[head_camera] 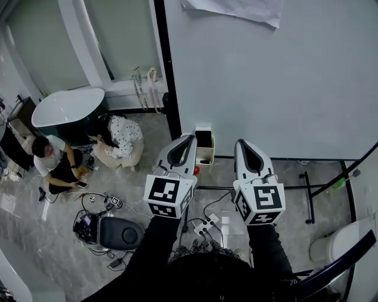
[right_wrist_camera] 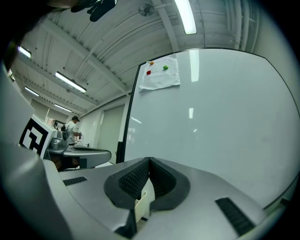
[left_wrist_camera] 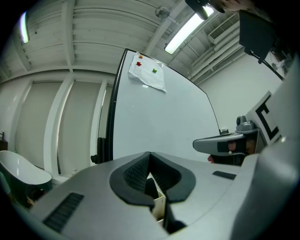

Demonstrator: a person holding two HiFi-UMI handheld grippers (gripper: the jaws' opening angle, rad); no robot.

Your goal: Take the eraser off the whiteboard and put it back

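Left hand-held gripper [head_camera: 189,139] closed, empty. Right hand-held gripper [head_camera: 242,143] closed, empty. Both point level at the whiteboard [head_camera: 266,76]. Eraser [head_camera: 204,140] sits at the board's lower edge, just beside the left tip, between both grippers. Paper sheet [head_camera: 233,9] higher on the board.

Left gripper [left_wrist_camera: 150,157]: jaws closed tip to tip, nothing between them. Whiteboard [left_wrist_camera: 159,122] stands ahead, with a paper sheet [left_wrist_camera: 147,75] near its top left. Right gripper [left_wrist_camera: 202,144] is alongside, right.
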